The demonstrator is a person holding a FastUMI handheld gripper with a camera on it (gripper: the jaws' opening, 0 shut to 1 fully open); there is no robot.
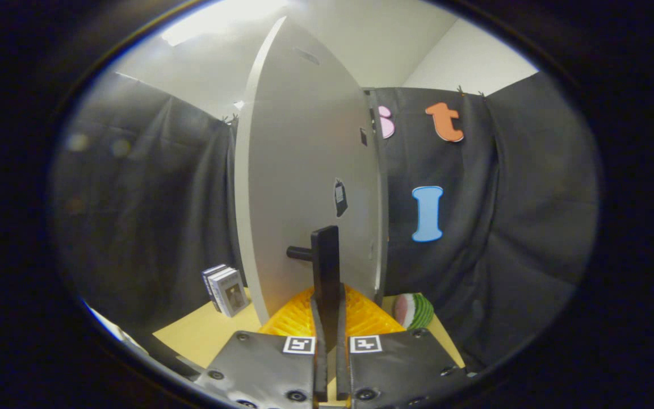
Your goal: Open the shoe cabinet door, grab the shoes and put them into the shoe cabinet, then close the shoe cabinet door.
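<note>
Gripper point(327, 318) fingers nearly closed, clamped on the lower end of the door handle point(326, 264) — a dark vertical bar standing off the door on a short round post to its left; both fingers press the bar from either side, only a narrow gap showing between them nearer the camera; each finger carries a square marker tag on its top face.

Shoe cabinet door point(310, 170) is a pale grey panel, swung so its edge faces the camera, filling the middle of the scene and rising well above the fingers; a small dark tag point(340, 197) sits on the door face above the handle, another small dark mark higher up near the right edge; hinge side is on the right, against the cabinet frame point(382, 227).

Below the door and just beyond the fingers, an orange ribbed mat point(361, 312) lies on the yellow tabletop point(213, 335); left of the door, near the cloth wall, a small stack of boxes point(226, 288) stands upright; right of the door, beside the mat, a watermelon-slice toy point(413, 311), green rind with pink flesh; cannot tell where the shoes are.
</note>
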